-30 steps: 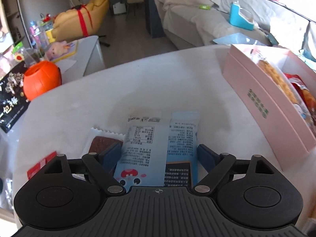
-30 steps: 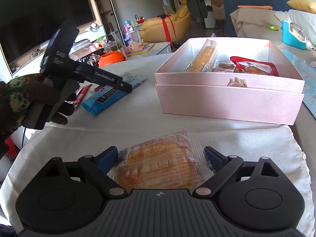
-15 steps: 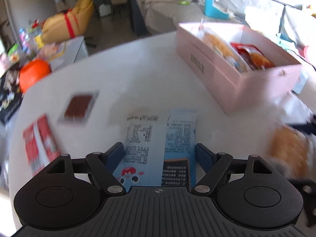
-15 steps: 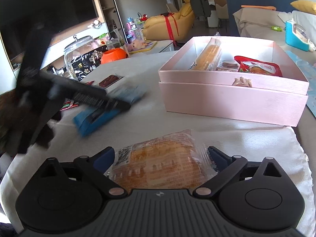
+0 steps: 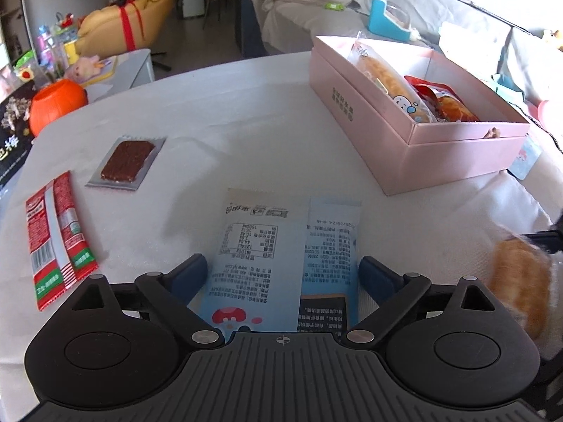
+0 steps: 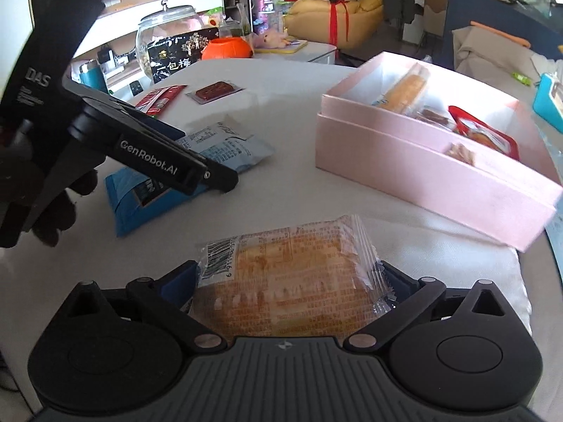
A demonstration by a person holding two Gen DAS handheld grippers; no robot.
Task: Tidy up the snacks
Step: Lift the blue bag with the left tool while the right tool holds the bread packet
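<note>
My left gripper point(image 5: 283, 272) is shut on a light blue snack packet point(image 5: 281, 256) and holds it above the white table; the packet also shows in the right wrist view point(image 6: 197, 172). My right gripper point(image 6: 286, 276) is shut on an orange bread packet point(image 6: 288, 281), also visible in the left wrist view point(image 5: 520, 281). An open pink box point(image 5: 415, 133) with several snacks inside stands to the right in the left wrist view and ahead right in the right wrist view point(image 6: 422, 176). A brown bar in clear wrap point(image 5: 126, 161) and a red sausage packet point(image 5: 56, 232) lie on the table at left.
An orange pumpkin pot point(image 5: 56, 109) and a black bag point(image 5: 12, 140) sit at the table's far left edge. A glass jar point(image 6: 162, 35) stands beyond. A sofa with a blue item point(image 5: 387, 21) lies behind the box.
My left gripper has lifted the blue packet off the table and swung right toward the pink box. The brown bar and red packet are now uncovered. The right gripper has barely moved.
</note>
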